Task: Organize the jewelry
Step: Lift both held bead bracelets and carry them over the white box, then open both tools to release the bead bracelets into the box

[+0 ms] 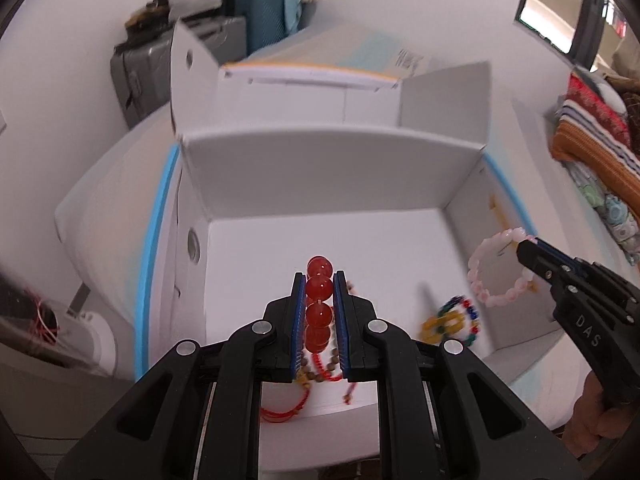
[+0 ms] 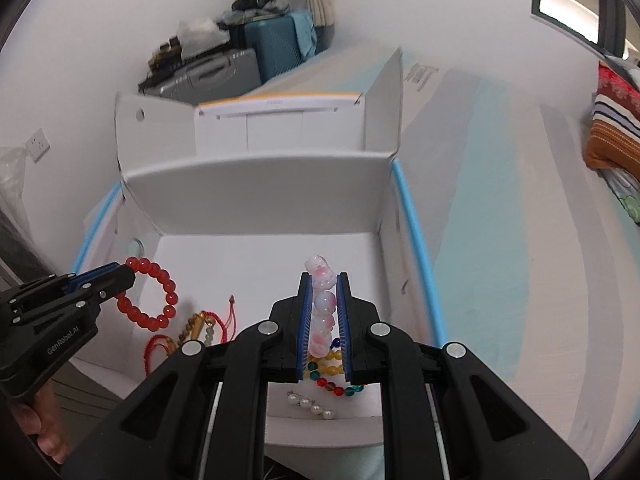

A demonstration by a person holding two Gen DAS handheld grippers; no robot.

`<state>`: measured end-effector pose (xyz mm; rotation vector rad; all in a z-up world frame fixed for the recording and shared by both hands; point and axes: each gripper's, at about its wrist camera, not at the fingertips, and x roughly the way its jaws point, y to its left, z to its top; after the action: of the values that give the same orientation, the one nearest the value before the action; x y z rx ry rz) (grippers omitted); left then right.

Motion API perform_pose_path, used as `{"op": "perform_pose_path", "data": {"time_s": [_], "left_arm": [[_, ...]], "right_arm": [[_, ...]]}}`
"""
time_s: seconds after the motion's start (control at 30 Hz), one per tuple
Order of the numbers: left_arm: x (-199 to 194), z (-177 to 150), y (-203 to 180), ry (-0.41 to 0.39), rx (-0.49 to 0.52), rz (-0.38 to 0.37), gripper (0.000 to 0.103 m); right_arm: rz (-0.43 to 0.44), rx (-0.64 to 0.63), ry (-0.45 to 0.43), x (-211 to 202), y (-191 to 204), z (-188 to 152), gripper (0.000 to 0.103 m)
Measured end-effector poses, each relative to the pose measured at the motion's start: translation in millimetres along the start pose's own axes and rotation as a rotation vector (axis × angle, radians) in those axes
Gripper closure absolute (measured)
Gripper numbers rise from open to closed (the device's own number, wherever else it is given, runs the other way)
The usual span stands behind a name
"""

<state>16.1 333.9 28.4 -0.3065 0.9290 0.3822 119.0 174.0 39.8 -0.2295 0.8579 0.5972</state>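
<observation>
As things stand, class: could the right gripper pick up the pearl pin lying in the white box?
Probably not yet. The right gripper is shut on the pink bracelet, so it has no free grip. The pearl pin lies uncovered on the white box floor just below it.

White surface with pale blue bands (image 2: 500, 216) bearing 1 open white cardboard box (image 2: 256, 196); a second white box (image 2: 280, 120) stands behind it.

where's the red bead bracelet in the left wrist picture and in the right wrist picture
Left wrist: red bead bracelet bottom centre, clamped edge-on in the left gripper.
Right wrist: same bracelet at left, a full ring.
Shared landmark: white box beneath both.
</observation>
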Motion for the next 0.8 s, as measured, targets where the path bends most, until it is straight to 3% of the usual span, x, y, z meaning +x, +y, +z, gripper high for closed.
{"op": "perform_pose_path", "data": {"time_s": [0.33,0.67,0.73,0.77,0.8], "left_arm": [[36,-10,12,0.071,0.024,0.079,0.090],[34,-14,11,0.057,0.027,0.074,0.089],[27,-15,10,0.032,0.020,0.078,0.077],[20,-17,10,0.010,0.014,0.073,0.073],[15,-18,10,-0.010,0.012,0.069,0.064]], "right_arm": [[-0.032,-0.005,0.139,55,8,-13,0.092],[-0.032,-0.004,0.158,62,14,-20,0.088],[-0.029,-0.002,0.141,55,15,-21,0.074],[-0.033,0.005,0.121,49,13,-21,0.059],[-0.029,0.011,0.099,42,12,-22,0.053]]}}
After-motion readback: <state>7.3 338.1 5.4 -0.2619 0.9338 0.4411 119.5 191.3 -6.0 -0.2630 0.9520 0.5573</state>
